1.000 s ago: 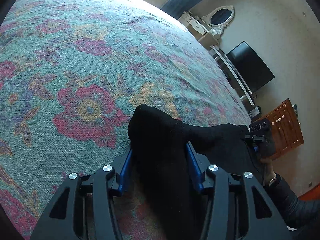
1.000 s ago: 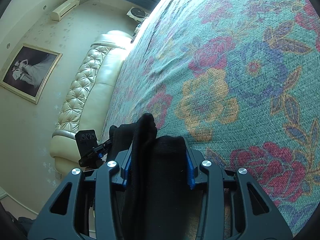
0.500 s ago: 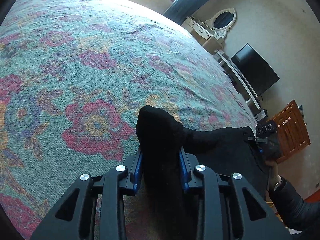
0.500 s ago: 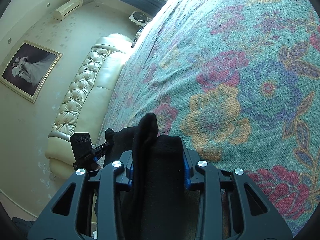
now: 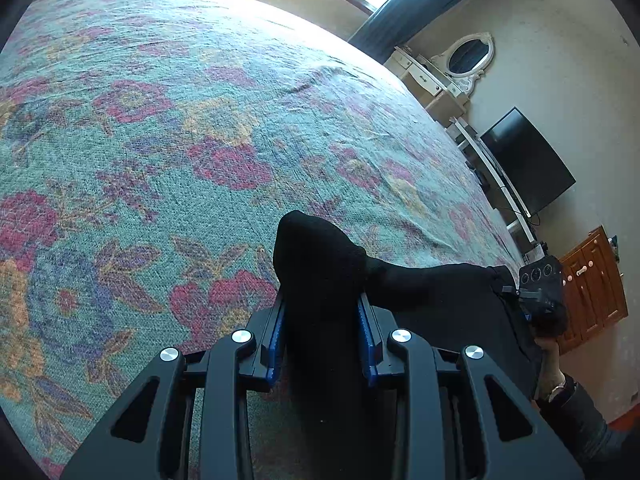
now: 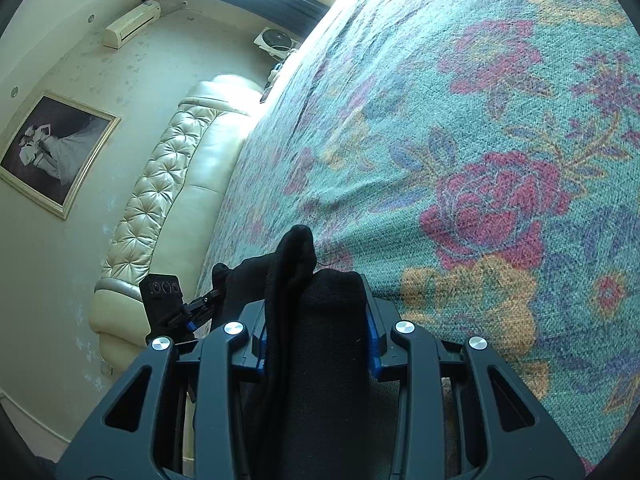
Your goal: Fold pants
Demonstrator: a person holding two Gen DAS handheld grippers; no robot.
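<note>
The black pants (image 5: 320, 264) hang between my two grippers above the flowered bedspread (image 5: 180, 152). My left gripper (image 5: 320, 308) is shut on one bunched end of the pants, which bulges past the blue pads. The cloth stretches right toward the other gripper (image 5: 540, 292). In the right wrist view, my right gripper (image 6: 316, 312) is shut on the other bunched end of the pants (image 6: 320, 300). The left gripper (image 6: 168, 300) shows at lower left. The fingertips are hidden by cloth.
The bedspread (image 6: 480, 160) fills most of both views. A cream tufted headboard (image 6: 160, 184) and a framed picture (image 6: 52, 156) lie left in the right wrist view. A television (image 5: 524, 164), a white dresser with mirror (image 5: 452, 68) and a wooden cabinet (image 5: 592, 280) stand beyond the bed.
My left gripper closed from open onto the pants. Both grippers rose and tilted, showing more of the bed and room.
</note>
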